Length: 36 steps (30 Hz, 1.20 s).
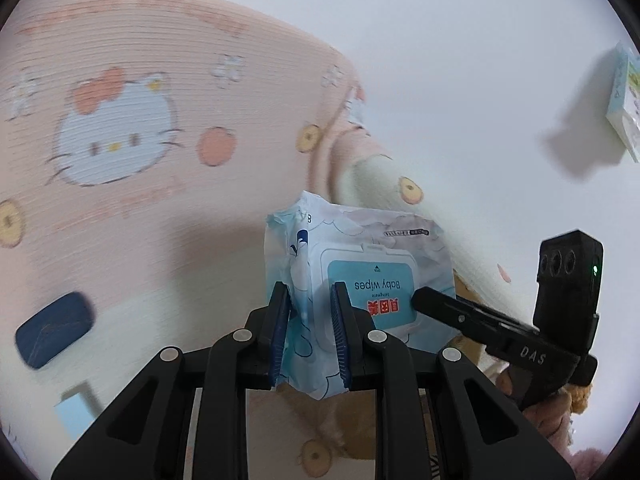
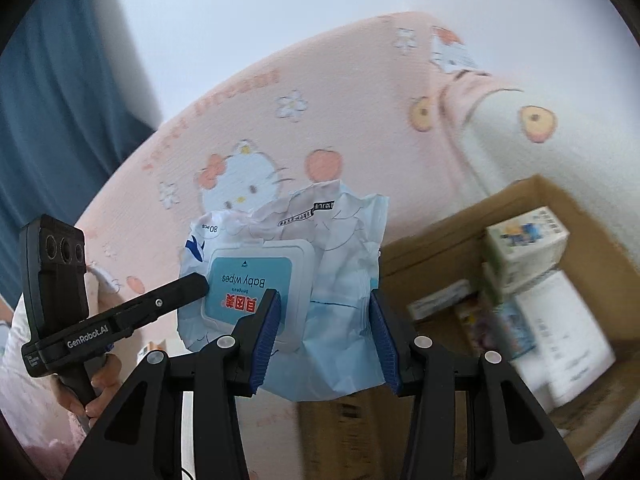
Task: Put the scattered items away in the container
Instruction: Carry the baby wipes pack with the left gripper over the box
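Note:
A soft pack of baby wipes (image 1: 384,256), pale blue with a white flip lid, hangs in the air between both grippers. My left gripper (image 1: 310,320) is shut on the pack's left end, blue pads pressing the wrapper. My right gripper (image 2: 324,336) is shut on the crumpled right part of the same pack (image 2: 332,240). Each view shows the other tool's finger reaching in from the side: the right one's finger (image 1: 432,302) and the left one's finger (image 2: 188,286). The cardboard box (image 2: 436,240) stands low to the right, with several small cartons inside.
A pink cartoon-cat cloth (image 1: 120,208) covers the surface under the pack. On it lie a dark blue case (image 1: 54,330) and a light blue carton (image 1: 76,412). Another small box (image 1: 626,100) sits far right. A person's hand (image 2: 100,384) grips the left tool. A blue curtain (image 2: 60,120) hangs behind.

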Each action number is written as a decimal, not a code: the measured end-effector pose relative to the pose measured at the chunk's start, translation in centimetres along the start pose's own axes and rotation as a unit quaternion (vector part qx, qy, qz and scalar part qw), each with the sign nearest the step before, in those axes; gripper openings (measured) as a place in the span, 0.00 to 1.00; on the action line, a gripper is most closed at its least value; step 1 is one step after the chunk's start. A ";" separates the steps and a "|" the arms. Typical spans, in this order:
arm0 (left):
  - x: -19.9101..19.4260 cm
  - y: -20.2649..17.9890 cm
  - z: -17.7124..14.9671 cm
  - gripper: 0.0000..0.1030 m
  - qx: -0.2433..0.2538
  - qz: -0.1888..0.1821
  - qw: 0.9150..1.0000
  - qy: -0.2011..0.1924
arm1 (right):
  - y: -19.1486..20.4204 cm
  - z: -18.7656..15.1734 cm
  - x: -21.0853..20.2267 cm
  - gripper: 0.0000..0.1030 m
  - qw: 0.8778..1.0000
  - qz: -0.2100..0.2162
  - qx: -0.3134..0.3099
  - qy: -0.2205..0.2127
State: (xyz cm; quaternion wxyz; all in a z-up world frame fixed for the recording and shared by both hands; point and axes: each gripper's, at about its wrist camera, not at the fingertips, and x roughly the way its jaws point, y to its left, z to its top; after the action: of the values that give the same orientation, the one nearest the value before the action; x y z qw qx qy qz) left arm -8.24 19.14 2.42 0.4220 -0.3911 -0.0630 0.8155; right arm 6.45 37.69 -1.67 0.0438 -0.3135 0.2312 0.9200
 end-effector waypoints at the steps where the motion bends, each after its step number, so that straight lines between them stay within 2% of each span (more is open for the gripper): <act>1: 0.7 -0.7 0.2 0.21 0.004 -0.004 1.000 0.010 | -0.8 0.4 -0.2 0.42 1.000 -0.005 0.005 0.005; 5: 3.3 -2.9 0.7 0.21 0.026 -0.009 0.999 0.032 | -4.1 1.5 -0.7 0.42 0.999 -0.007 0.033 0.026; 10: 6.6 -4.0 1.2 0.21 0.015 -0.028 0.997 0.069 | -7.7 2.4 -0.5 0.42 0.996 -0.009 0.056 0.063; 15: 9.8 -4.6 0.6 0.21 0.021 -0.014 0.993 0.112 | -9.9 3.2 1.3 0.42 0.991 -0.023 0.058 0.118; 20: 12.7 -4.0 -1.1 0.22 0.014 -0.010 0.986 0.167 | -11.7 2.8 3.7 0.42 0.981 -0.034 0.062 0.179; 25: 14.8 -3.8 -1.8 0.22 0.027 0.011 0.977 0.210 | -12.5 2.6 5.8 0.42 0.975 -0.034 0.058 0.211; 30: 15.2 -4.7 -2.0 0.22 0.050 0.030 0.971 0.232 | -12.6 3.3 6.9 0.43 0.972 -0.041 0.057 0.224; 36: 14.8 -5.0 -1.9 0.22 0.056 0.046 0.969 0.238 | -11.9 3.7 7.6 0.43 0.969 -0.041 0.045 0.241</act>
State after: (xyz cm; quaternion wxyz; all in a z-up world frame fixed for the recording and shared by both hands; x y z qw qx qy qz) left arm -8.77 32.81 -5.39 0.4083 -0.5521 0.1033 0.7196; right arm 0.98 49.48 -8.36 0.0388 -0.5331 0.2625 0.8033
